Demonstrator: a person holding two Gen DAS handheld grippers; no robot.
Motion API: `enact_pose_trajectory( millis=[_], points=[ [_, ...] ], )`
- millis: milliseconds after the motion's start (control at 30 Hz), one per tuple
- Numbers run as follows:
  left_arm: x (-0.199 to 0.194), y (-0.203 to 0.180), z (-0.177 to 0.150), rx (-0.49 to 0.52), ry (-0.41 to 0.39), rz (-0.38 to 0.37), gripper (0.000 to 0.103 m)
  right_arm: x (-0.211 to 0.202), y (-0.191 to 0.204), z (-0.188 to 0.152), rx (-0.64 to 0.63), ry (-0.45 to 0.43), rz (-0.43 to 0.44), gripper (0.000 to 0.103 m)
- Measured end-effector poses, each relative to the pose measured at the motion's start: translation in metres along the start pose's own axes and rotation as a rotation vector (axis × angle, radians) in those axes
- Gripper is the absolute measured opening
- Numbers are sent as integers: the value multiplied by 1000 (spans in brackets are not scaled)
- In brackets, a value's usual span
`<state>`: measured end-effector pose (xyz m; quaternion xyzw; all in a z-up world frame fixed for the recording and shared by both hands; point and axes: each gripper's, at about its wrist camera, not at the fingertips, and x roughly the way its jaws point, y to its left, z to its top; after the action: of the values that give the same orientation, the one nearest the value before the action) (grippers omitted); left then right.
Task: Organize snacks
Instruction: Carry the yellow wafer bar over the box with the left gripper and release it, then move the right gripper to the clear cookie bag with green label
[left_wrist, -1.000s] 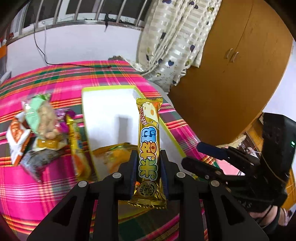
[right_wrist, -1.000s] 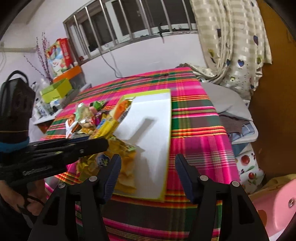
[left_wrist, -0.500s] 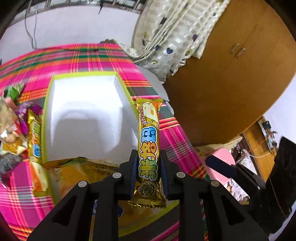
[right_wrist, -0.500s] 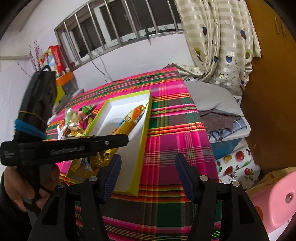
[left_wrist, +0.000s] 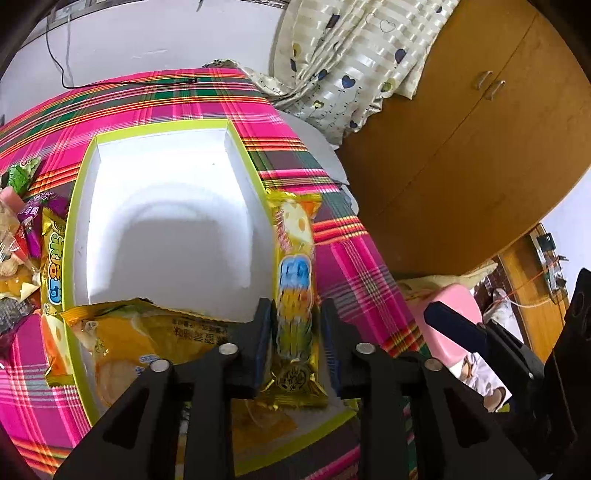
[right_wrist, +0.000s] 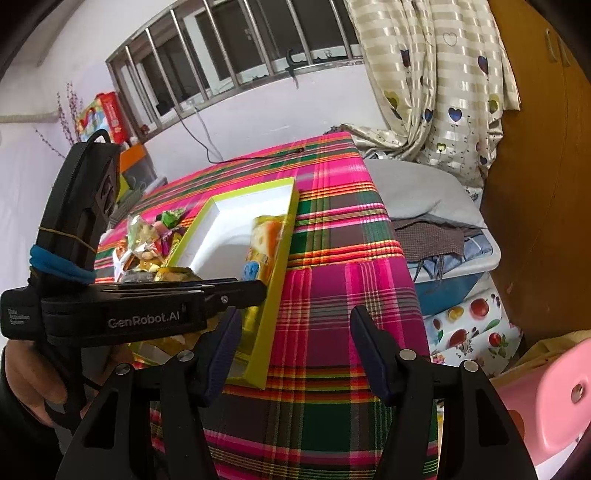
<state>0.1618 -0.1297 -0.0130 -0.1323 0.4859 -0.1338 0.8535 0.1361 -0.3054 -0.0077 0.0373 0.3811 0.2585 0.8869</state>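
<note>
1. Snack bar (left_wrist: 294, 295) motion-blurred; print unreadable; whether the fingers (left_wrist: 261, 341) touch it unclear.
2. Orange packet (left_wrist: 147, 343) partly hidden behind left gripper (left_wrist: 295, 347).
3. Snack pile (left_wrist: 22, 236) cut off by left edge.
4. Box (right_wrist: 275, 258) near corner hidden behind gripper fingers.

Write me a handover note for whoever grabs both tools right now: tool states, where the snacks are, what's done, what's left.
Left tool: jaws look parted around a gold snack bar, which is blurred, apparently being let go over the box's right edge.
Right tool: open, empty, hovering off the table's near right corner.
Box: white, green-rimmed, on the plaid tablecloth. One yellow snack bag lies at its near end.
Done: one bag boxed, the bar arriving.
Left: the loose snack pile outside the box's left side, including a second gold bar against the wall.
</note>
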Motion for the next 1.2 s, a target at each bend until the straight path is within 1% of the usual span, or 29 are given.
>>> enact_pose_trajectory(
  millis=[67,133,333,467,667,833,1000,1200],
  points=[
    [-1,-1,0,1,7,-27,38,-2,0,0,-1,-4,-1,60],
    [-2,-1,-1,1,6,-37,42,-4,0,1,-1,-8,-4,60],
    [-8,-1,-2,5,-7,-64,43,-7,6,-1,-6,-12,-8,60],
    [-22,2,-4,24,-50,-64,43,-8,10,-1,-9,-15,-7,60],
    [-47,14,-10,37,-137,-12,43,-8,21,-2,-22,-7,1,60],
    [-66,30,-23,30,-184,34,43,-10,35,-4,-49,-6,20,60],
    [-84,47,-39,21,-220,67,43,-10,50,-5,-65,-4,39,60],
    [-100,71,-58,-20,-240,89,43,-13,67,-5,-85,-41,62,60]
  ],
)
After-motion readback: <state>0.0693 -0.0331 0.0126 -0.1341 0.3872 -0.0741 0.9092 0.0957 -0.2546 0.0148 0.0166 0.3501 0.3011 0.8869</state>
